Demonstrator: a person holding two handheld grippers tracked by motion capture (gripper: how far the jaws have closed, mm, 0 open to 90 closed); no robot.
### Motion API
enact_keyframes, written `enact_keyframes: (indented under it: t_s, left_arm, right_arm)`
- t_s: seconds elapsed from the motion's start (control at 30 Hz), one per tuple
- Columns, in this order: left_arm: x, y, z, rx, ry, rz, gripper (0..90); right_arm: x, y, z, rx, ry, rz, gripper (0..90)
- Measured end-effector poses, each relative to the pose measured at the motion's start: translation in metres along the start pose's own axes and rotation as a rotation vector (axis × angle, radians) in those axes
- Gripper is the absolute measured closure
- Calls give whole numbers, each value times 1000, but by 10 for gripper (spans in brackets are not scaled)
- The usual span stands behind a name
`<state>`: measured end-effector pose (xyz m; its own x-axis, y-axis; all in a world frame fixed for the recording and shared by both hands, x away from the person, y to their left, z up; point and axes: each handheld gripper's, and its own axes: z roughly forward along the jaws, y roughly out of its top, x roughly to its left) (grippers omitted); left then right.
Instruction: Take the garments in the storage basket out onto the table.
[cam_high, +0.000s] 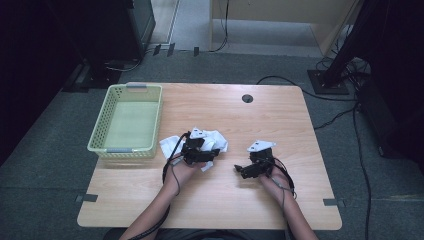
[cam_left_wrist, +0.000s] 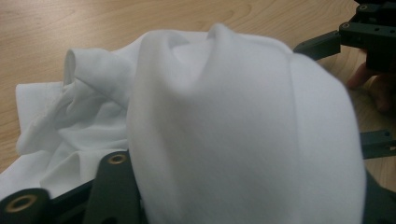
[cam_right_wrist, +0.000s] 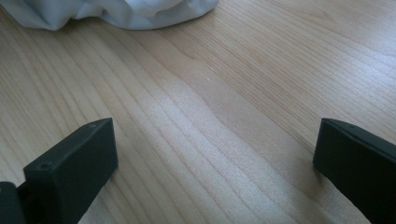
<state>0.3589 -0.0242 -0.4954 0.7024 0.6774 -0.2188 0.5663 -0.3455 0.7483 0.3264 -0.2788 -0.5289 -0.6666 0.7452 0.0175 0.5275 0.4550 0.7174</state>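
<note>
Wooden table (cam_high: 280, 115), and the soft, light white cloth (cam_high: 212, 137) lies crumpled at centre, draped over the half-parted left gripper (cam_high: 200, 152). Right gripper (cam_high: 245, 170), at four o'clock, gapes empty. Pinch a bunched fold.

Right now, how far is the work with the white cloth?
Nothing looks finished: the green basket holds nothing. In hand: the white cloth lies crumpled on the table, draped over the left gripper. The right gripper waits open beside it. Left: probably putting the cloth in the basket.
</note>
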Motion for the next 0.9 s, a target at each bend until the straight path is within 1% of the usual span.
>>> enact_keyframes:
  t_s: [0.03, 0.07, 0.13, 0.2, 0.23, 0.27, 0.3, 0.33, 0.37, 0.43, 0.47, 0.5, 0.57, 0.6, 0.67, 0.7, 0.83, 0.87, 0.9]
  left_arm:
    - [0, 0, 0, 3, -2, 3, 406]
    - [0, 1, 0, 2, -2, 11, 396]
    - [1, 1, -1, -6, -7, 34, 311]
    - [3, 2, -2, 7, -12, 37, 308]
    - [4, 2, -3, 5, -10, 34, 284]
    - [4, 2, -4, 6, -15, 22, 282]
    - [6, 2, -5, 6, -21, 17, 282]
    - [6, 2, -6, -3, -19, 16, 282]
    - [7, 2, -7, -14, -16, 30, 281]
    - [6, 2, -8, -25, -7, 41, 234]
    - [7, 3, -9, -23, -4, 48, 222]
    - [6, 3, -10, -30, 3, 61, 221]
    - [6, 4, -12, -37, 21, 101, 217]
    - [5, 5, -14, -35, 24, 107, 215]
    - [6, 6, -16, -37, 30, 110, 215]
    - [6, 7, -17, -36, 26, 108, 215]
    - [6, 8, -20, -31, 24, 118, 215]
    - [6, 8, -21, -33, 23, 121, 215]
    - [6, 8, -23, -33, 24, 123, 215]
  right_arm:
    - [0, 0, 0, 0, 0, 0, 0]
    - [0, 0, 0, 0, 0, 0, 0]
    - [0, 0, 0, 1, 1, 0, 0]
    - [0, 0, 0, 1, 1, 0, 0]
    - [0, 0, 0, 1, 1, 0, 0]
    - [0, 0, 0, 0, -2, 0, 0]
    - [1, 1, 1, 0, -8, 5, 0]
    - [1, 1, 1, -1, -11, 9, 0]
    - [1, 1, 1, -1, -13, 10, 0]
    - [2, 1, 1, -1, -14, 10, 0]
    - [2, 1, 1, -1, -14, 10, 0]
    - [2, 1, 1, -1, -14, 10, 0]
    - [2, 1, 2, -2, -15, 11, 0]
    - [2, 1, 2, -3, -15, 11, 0]
    - [3, 2, 2, -1, -13, 10, 0]
    - [3, 2, 2, -1, -13, 10, 0]
    - [4, 2, 2, -3, -29, 26, 0]
    - [5, 2, 2, -3, -33, 30, 8]
    - [5, 3, 2, -4, -35, 34, 38]
